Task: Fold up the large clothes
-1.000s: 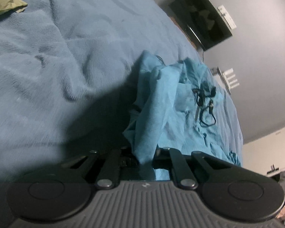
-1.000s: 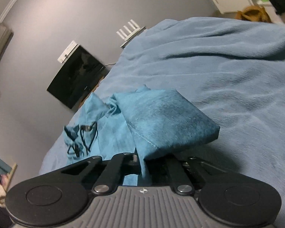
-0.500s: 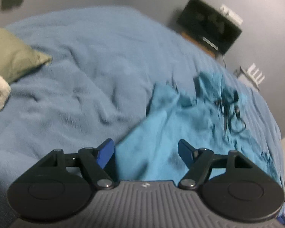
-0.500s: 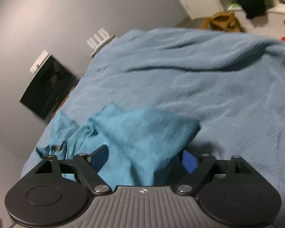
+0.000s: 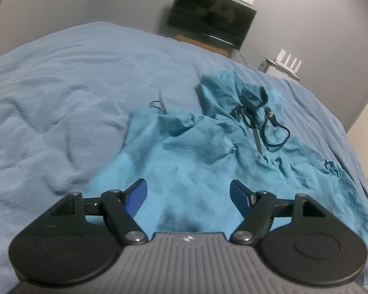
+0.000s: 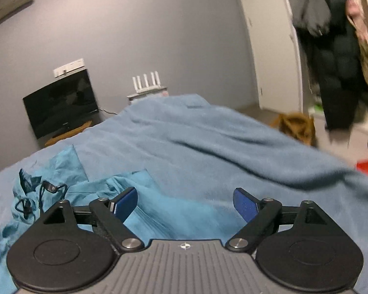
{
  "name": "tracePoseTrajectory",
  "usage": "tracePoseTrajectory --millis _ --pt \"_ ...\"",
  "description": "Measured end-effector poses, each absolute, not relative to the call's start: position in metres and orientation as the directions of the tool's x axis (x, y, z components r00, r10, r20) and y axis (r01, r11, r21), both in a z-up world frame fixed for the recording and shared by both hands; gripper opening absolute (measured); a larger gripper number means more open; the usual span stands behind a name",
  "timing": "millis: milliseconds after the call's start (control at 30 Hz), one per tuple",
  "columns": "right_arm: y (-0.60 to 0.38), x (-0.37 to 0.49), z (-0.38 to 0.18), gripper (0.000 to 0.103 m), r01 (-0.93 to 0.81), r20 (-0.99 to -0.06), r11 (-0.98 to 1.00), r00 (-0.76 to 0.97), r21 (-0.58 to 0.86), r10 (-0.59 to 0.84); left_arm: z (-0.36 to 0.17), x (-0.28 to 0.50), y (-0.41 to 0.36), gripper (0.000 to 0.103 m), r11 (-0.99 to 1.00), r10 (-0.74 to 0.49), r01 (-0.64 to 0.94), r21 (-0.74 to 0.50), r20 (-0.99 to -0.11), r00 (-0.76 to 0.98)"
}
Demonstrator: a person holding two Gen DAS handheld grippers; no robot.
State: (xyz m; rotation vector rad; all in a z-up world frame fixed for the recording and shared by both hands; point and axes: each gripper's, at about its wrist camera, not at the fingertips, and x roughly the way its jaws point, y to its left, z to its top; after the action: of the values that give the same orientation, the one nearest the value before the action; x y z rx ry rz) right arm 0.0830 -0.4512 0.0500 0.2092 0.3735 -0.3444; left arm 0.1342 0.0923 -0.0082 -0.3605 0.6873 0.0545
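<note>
While it lies rumpled on the blue bedspread (image 5: pixel 61 78), the teal garment (image 5: pixel 184 161) looks thin, light and limp, likely to sag and slide when lifted, so I would pinch it at a hem corner or along its straight left edge. Black drawcords (image 5: pixel 265 127) trail across its far part. Just above its near end, the left gripper (image 5: pixel 188 194) and right gripper (image 6: pixel 185 202) both stand spread, pinching nothing. Against the far wall stands a dark television (image 5: pixel 211 14).

garment (image 5: pixel 189 161): 1 | blanket (image 5: pixel 61 93): 1 | television (image 5: pixel 211 17): 1 | router (image 6: pixel 146 83): 1 | grippers: 2
</note>
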Motion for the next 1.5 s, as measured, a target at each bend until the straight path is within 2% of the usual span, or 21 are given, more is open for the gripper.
tracePoseTrajectory --millis 167,300,500,600,800,900,1000,1300,1500 --pt "-0.418 0.095 0.051 0.087 0.171 -0.377 0.984 0.915 0.041 -0.143 -0.024 0.164 0.077 0.073 0.956 -0.117 -0.079 -0.281 -0.618 0.777" --pt "-0.383 0.116 0.035 0.086 -0.097 -0.499 0.995 0.862 0.017 0.092 -0.041 0.189 0.059 0.073 0.972 -0.161 0.006 -0.235 -0.645 0.747" --pt "-0.327 0.141 0.000 0.084 -0.300 -0.642 0.938 0.757 -0.175 0.122 -0.072 0.219 0.056 0.073 0.981 -0.136 -0.007 -0.195 -0.713 0.688" --pt "-0.315 0.156 -0.011 0.084 -0.302 -0.656 0.929 0.749 -0.212 0.094 -0.080 0.227 0.062 0.073 0.978 -0.140 -0.017 -0.207 -0.715 0.685" --pt "-0.322 0.195 -0.026 0.081 -0.232 -0.672 0.958 0.738 -0.167 0.061 -0.088 0.244 0.066 0.073 0.987 -0.074 -0.049 -0.151 -0.711 0.700" --pt "-0.331 0.218 -0.035 0.080 -0.180 -0.671 0.973 0.741 -0.147 0.036 -0.093 0.254 0.072 0.073 0.984 -0.062 -0.079 -0.162 -0.716 0.696" --pt "-0.338 0.229 -0.044 0.079 -0.159 -0.677 0.982 0.734 -0.102 0.048 -0.096 0.258 0.080 0.074 0.977 -0.075 -0.092 -0.193 -0.711 0.700" --pt "-0.342 0.241 -0.049 0.084 -0.167 -0.650 0.981 0.758 -0.102 0.061 -0.097 0.264 0.102 0.074 0.957 -0.045 -0.171 -0.236 -0.698 0.715" --pt "-0.348 0.248 -0.050 0.085 -0.161 -0.649 0.986 0.755 -0.051 0.090 -0.096 0.271 0.097 0.074 0.970 0.000 -0.169 -0.173 -0.699 0.716"
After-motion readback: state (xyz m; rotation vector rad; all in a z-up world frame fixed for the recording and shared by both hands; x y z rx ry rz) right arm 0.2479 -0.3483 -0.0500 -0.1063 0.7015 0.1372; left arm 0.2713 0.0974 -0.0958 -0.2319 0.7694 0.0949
